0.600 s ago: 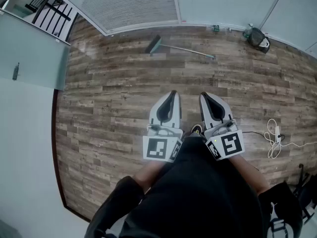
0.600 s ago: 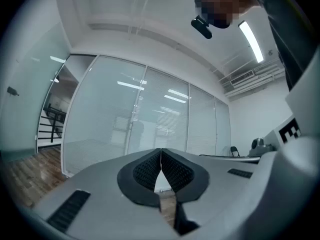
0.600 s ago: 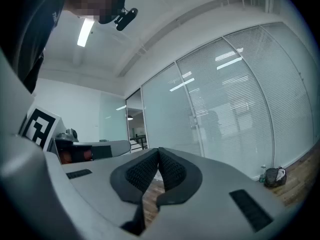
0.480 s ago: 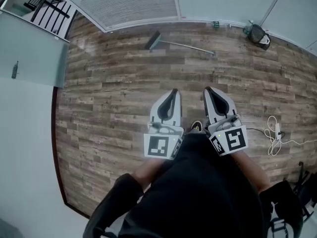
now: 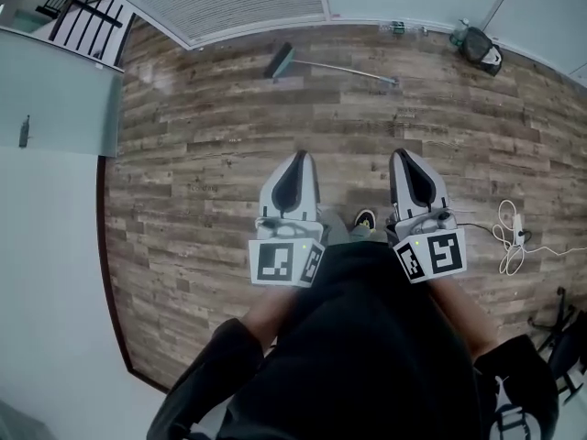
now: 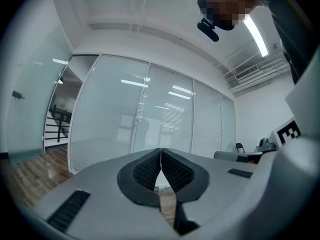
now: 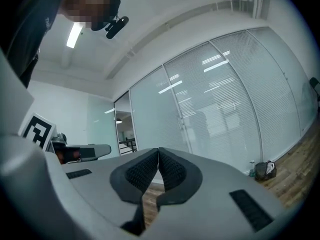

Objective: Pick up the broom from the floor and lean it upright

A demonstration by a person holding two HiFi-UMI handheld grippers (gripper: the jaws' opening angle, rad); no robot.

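the broom (image 5: 323,63) lies flat on the wooden floor (image 5: 202,181) near the top centre of the head view, brush head to the left, handle running right, close to the glass wall (image 5: 238,3). the left gripper (image 5: 295,159) and right gripper (image 5: 409,157) sit side by side at mid-frame, well apart from the broom, both closed with jaws together and nothing between them.

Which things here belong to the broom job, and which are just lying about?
Job:
- broom, lying flat
- left gripper, shut, empty
- right gripper, shut, empty

Lying about:
- bag, far right corner
- white cable, right side
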